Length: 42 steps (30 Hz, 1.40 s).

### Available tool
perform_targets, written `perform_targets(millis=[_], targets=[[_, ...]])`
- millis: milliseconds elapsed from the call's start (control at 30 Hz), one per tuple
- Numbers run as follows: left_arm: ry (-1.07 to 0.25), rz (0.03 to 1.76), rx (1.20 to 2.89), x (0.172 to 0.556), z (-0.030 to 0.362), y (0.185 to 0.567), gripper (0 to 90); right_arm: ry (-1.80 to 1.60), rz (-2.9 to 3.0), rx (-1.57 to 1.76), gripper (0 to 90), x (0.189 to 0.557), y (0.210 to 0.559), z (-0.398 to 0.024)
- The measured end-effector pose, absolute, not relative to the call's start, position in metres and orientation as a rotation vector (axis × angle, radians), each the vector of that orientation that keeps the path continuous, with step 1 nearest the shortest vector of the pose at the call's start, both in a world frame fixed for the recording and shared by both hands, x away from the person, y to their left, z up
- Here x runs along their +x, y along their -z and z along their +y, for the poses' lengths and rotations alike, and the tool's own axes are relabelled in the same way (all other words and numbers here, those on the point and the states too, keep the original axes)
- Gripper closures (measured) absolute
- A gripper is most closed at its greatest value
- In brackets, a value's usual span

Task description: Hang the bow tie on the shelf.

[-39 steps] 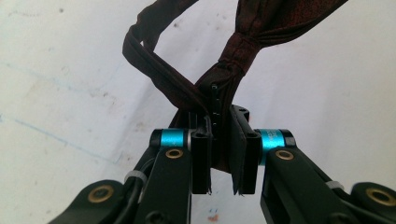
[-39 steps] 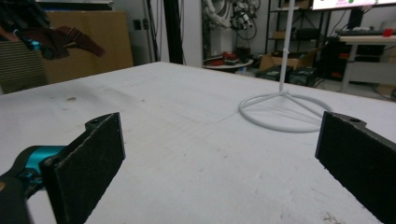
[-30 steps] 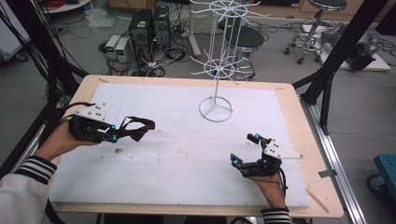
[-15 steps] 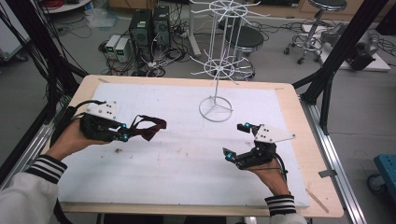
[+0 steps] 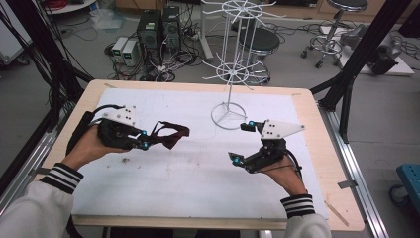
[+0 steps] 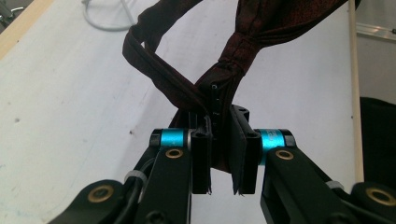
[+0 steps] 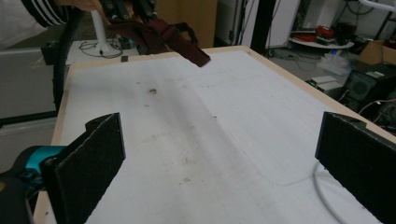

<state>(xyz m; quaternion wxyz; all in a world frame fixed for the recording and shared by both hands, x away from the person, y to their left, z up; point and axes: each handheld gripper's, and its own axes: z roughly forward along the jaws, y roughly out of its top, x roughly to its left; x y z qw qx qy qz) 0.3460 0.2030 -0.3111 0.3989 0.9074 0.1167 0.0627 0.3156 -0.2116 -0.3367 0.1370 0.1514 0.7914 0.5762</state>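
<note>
The left gripper [image 6: 218, 158] has its two black jaws squeezed almost together on a dark red cloth bow tie with a thin strap [image 6: 224, 70]. The jaws pinch the bunched middle of the tie, where a small black clip sits. The strap makes a loop on one side and the wide cloth part spreads out on the other. In the high view the left gripper [image 5: 143, 140] is held by a hand [image 5: 86, 148] in a sleeve with black and white stripes, and the dark red bow tie [image 5: 171, 135] sticks out from the jaws toward the white wire stand [image 5: 233, 64]. The tie hangs a little above the white sheet on the wooden bench [image 5: 198, 168], off to the left of the stand's round foot. The right gripper [image 7: 224, 154] has its jaws spread wide apart and nothing is between them. In the high view the right gripper [image 5: 243, 144] sits near the stand's foot, just in front of it and a bit to the right. A small dark smudge [image 5: 127, 159] marks the sheet below the left gripper.
</note>
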Motion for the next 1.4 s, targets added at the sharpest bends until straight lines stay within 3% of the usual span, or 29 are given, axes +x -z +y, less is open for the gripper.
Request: perform_targets(millis=[333, 1133, 1400], targets=[[-0.144, 0.288, 2.284, 0.348, 0.179, 0.309, 79.9, -1.675, 2.348, 0.308, 0.8, 0.32, 0.313, -0.186], [-0.122, 0.321, 2.3, 0.356, 0.141, 0.306, 79.9, -1.667, 2.393, 0.14, 0.9, 0.319, 0.302, -0.157], [-0.098, 0.324, 2.288, 0.355, 0.139, 0.304, 80.0, -1.61, 2.421, 0.09, 6.7, 0.32, 0.301, -0.146]])
